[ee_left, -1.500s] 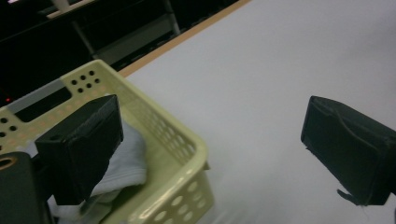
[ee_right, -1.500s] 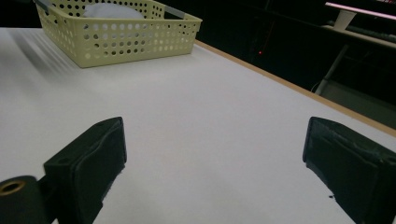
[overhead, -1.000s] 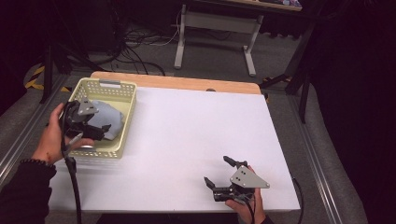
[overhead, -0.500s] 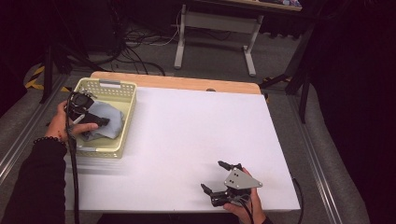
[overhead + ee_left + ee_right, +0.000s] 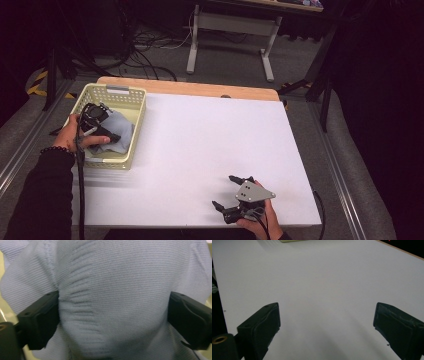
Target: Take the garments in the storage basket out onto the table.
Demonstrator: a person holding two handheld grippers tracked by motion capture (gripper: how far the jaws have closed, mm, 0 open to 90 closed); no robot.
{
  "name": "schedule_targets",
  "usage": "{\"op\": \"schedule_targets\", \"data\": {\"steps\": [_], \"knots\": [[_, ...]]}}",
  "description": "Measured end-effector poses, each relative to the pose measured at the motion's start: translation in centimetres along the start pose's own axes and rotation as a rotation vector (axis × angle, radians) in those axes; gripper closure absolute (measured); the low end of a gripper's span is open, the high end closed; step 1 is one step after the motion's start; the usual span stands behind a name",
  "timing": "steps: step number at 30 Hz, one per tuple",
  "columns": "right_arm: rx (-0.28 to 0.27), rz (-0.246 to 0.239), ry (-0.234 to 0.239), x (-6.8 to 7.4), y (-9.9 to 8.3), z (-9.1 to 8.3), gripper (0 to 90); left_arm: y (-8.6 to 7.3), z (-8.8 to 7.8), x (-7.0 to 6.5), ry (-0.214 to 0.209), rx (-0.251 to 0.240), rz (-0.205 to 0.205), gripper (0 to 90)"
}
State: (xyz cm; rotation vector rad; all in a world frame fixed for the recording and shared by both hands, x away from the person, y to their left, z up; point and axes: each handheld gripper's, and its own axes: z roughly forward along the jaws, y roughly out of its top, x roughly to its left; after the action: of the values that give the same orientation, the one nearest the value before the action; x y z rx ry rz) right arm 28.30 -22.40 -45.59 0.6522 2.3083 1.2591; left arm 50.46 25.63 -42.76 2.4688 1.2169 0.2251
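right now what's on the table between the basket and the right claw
Nothing: in the high view the white table is bare between the yellow basket and the right claw. The grey cloth lies inside the basket.

The left claw (image 5: 116,136) has dropped into the basket (image 5: 131,100) — jaws just closing around the grey cloth (image 5: 112,300).
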Motion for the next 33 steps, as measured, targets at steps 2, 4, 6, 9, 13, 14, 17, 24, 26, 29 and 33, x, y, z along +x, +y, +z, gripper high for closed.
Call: {"op": "schedule_targets", "data": {"steps": [2,4,6,9,13,14,17,24,26,29,33], "knots": [[0.006,0.003,0.005,0.0,0.0,0.1,8.1,0.0,-0.3,-0.1,0.020,-0.004,0.016,15.3],[0.010,-0.008,0.008,0.1,0.0,0.1,8.2,-0.2,-0.8,-0.3,0.040,-0.023,0.025,27.8],[0.012,-0.008,0.009,0.2,0.0,0.2,8.4,-0.2,-0.9,-0.5,0.054,-0.030,0.030,36.4],[0.028,-0.009,0.015,0.2,-0.1,0.4,8.9,0.1,-1.2,-1.6,0.124,-0.034,0.064,43.6],[0.035,-0.022,0.014,0.4,0.0,0.4,9.0,-0.1,-1.6,-2.0,0.150,-0.074,0.071,56.7],[0.035,-0.022,0.014,0.4,0.0,0.4,9.0,-0.2,-1.8,-2.1,0.172,-0.099,0.067,56.7],[0.038,-0.023,0.007,0.3,0.0,0.4,9.4,-0.4,-2.3,-2.3,0.205,-0.137,0.059,64.4],[0.033,-0.020,-0.008,0.2,0.0,0.1,9.6,-1.4,-4.4,-2.1,0.271,-0.303,-0.002,67.5],[0.034,-0.020,-0.008,0.1,0.0,0.1,9.6,-1.9,-5.3,-2.1,0.283,-0.367,-0.027,67.6],[0.030,-0.022,-0.017,0.1,0.0,0.0,9.9,-2.5,-6.8,-2.5,0.291,-0.475,-0.043,67.7],[-0.008,-0.029,-0.051,0.0,0.2,-0.3,11.1,-3.2,-8.1,-3.5,0.274,-0.615,-0.055,67.8]]}}
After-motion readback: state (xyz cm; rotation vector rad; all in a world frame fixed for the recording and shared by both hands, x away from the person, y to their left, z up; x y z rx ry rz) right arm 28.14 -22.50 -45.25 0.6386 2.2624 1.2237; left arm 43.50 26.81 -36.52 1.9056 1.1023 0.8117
